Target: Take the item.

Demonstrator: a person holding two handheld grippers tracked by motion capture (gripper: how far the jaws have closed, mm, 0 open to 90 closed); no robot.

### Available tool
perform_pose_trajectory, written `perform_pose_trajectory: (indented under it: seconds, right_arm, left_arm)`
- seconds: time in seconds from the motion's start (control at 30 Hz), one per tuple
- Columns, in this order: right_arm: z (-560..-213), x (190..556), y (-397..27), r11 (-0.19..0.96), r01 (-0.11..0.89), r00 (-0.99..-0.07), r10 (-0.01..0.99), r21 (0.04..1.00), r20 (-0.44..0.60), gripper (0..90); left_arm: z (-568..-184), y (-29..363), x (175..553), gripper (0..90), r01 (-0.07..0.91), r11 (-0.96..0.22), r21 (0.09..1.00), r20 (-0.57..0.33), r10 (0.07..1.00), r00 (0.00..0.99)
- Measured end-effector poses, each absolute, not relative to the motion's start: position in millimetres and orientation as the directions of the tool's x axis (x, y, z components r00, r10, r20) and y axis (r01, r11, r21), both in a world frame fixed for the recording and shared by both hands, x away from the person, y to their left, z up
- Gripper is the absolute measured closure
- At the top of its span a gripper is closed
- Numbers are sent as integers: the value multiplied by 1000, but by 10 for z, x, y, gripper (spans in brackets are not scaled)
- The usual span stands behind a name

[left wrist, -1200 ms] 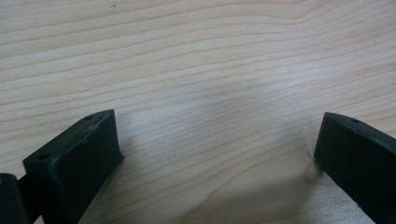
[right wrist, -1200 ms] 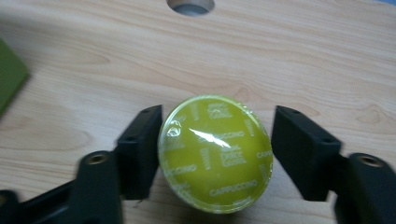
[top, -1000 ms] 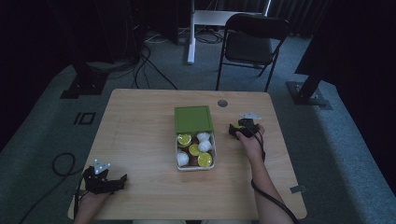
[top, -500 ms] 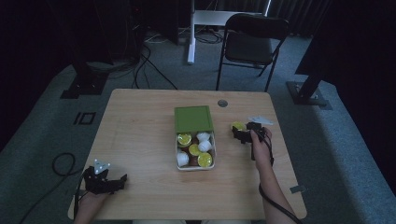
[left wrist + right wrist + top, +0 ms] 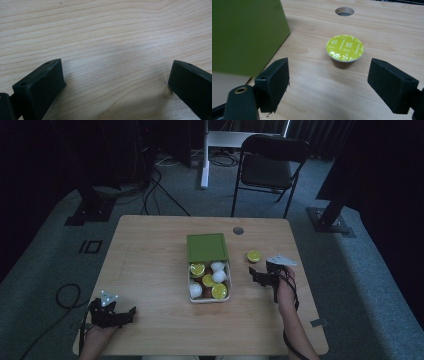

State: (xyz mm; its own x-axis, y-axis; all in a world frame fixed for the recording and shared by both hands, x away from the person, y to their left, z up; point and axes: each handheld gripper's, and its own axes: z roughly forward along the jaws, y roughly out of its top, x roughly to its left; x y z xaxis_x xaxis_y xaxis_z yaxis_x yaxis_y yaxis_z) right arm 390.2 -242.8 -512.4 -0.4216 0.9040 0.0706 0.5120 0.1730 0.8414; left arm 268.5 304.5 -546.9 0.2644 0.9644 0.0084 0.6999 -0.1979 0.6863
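Observation:
A capsule with a yellow foil top point(image 5: 254, 255) point(image 5: 345, 47) stands alone on the wooden table point(image 5: 150, 265), right of the green lid point(image 5: 207, 247) point(image 5: 244, 35). My right gripper point(image 5: 259, 274) point(image 5: 329, 72) sits just short of it on the near side. Its jaws have just been opening and stand open with nothing between them. A white box point(image 5: 209, 300) joined to the lid holds several capsules, some yellow-topped, some white. My left gripper point(image 5: 129, 314) point(image 5: 115, 75) rests open on bare wood at the table's near left corner.
A round cable hole point(image 5: 238, 230) point(image 5: 344, 11) sits in the table behind the lid. A black folding chair point(image 5: 270, 167) stands beyond the far edge, with cables and stand feet on the carpet around.
The right gripper has drawn back toward the near edge, leaving the yellow-topped capsule standing on the table where the gripper was. The left gripper has not moved.

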Motion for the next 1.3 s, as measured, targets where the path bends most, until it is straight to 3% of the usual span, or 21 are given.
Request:
perform_pose_trajectory:
  seconds: [0.73,1.3]
  right_arm:
    - [-5267,3340,-2703,151,564,-356,931,812,75,170]
    - [-5347,2969,-2807,224,576,-421,906,786,50,143]
  left_arm:
    - [-5469,3045,2685,5,700,-198,687,8,964,264]
    - [-5468,3047,2685,5,700,-200,685,9,964,266]
